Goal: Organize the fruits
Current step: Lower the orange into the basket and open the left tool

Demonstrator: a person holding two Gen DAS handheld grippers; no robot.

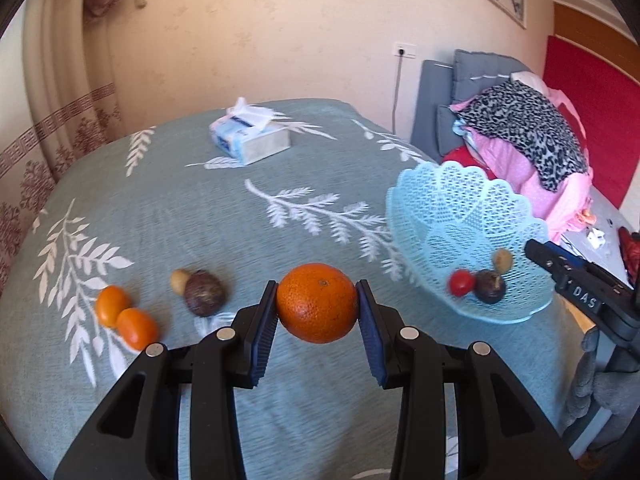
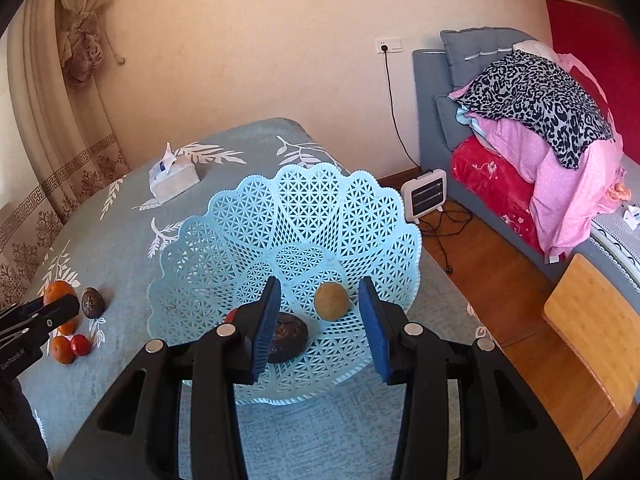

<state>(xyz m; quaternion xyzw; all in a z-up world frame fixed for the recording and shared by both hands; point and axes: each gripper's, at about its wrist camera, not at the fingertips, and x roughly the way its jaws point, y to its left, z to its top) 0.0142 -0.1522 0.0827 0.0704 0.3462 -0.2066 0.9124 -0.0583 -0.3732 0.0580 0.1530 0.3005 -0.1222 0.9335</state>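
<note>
Far left on the teal leaf-print surface [image 1: 192, 208], two small orange fruits [image 1: 127, 316] lie touching each other, w/ a dark purple-brown fruit [image 1: 205, 293] just to their right and a small tan fruit [image 1: 179, 280] tucked against its far side. My left gripper [image 1: 317, 309] has its jaws clamped on the big orange [image 1: 317, 307], blue pads pressing both sides, fruit held clear above the cloth. Further back sits a tissue box [image 1: 249, 136]. To the right, the light-blue lattice basket [image 1: 448, 200] sits tilted, near the surface's right edge; inside it are a red fruit [image 1: 459, 282], a dark fruit [image 1: 489, 286] beside it and a tan one [image 1: 502, 260] behind. My right gripper [image 2: 319, 322] hangs over the basket's near rim, jaws apart at a moderate gap, holding nothing; btwn them, in the right wrist view, I see the tan fruit lying on the basket floor. Beyond the surface, a small heater [image 2: 425, 195] stands on the wood floor and a sofa w/ piled blankets [image 2: 532, 120] is at far right.
</note>
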